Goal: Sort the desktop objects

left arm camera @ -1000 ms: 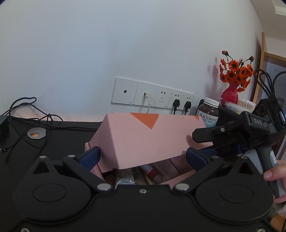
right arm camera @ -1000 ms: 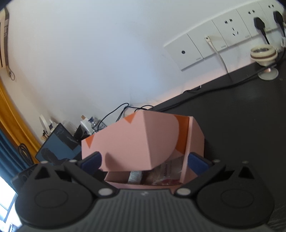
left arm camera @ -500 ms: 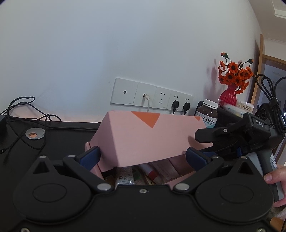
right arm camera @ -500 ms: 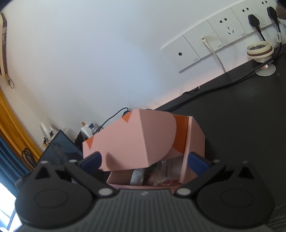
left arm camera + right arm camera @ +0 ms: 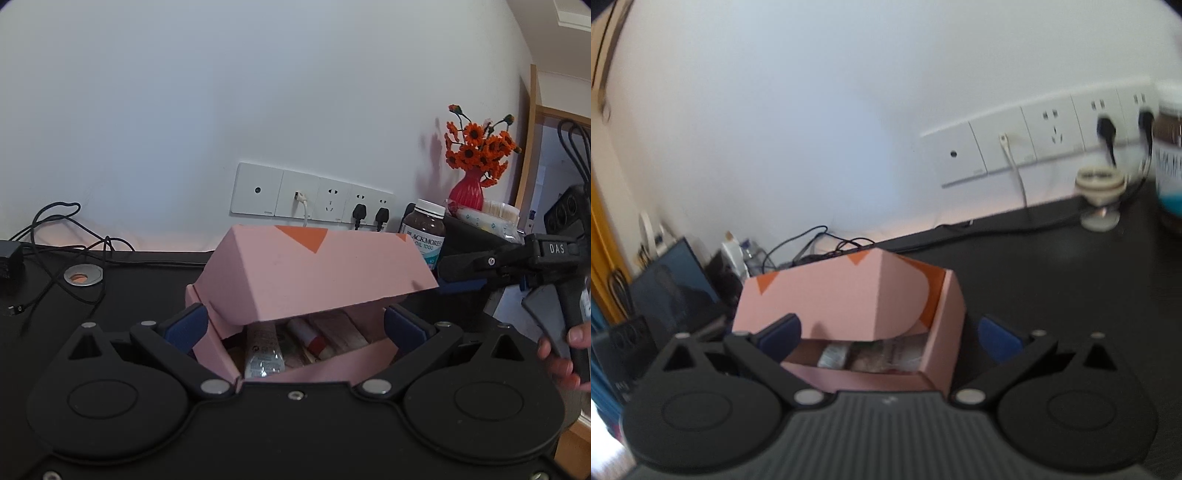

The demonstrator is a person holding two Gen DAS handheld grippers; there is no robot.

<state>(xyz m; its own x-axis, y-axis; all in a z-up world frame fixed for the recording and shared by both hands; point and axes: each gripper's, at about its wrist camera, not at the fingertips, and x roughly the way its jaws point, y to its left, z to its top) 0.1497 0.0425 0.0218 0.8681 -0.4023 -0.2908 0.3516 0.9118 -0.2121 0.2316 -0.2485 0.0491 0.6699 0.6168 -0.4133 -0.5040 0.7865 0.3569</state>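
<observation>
Showing right tool [image 5: 458,284]: left view only.

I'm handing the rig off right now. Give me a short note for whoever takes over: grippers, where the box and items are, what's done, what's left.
Left gripper: open, empty, fingers either side of the pink box.
Right gripper: open, empty, at the box's right end; the view is blurred.
Pink box: on the black desk, lid tilted partway over it, not shut.
Done: a clear tube and several other small items lie inside.
Left: the lid is not closed. A brown supplement bottle and a tape roll stand outside near the wall sockets; whether they belong in the box I cannot tell.
</observation>
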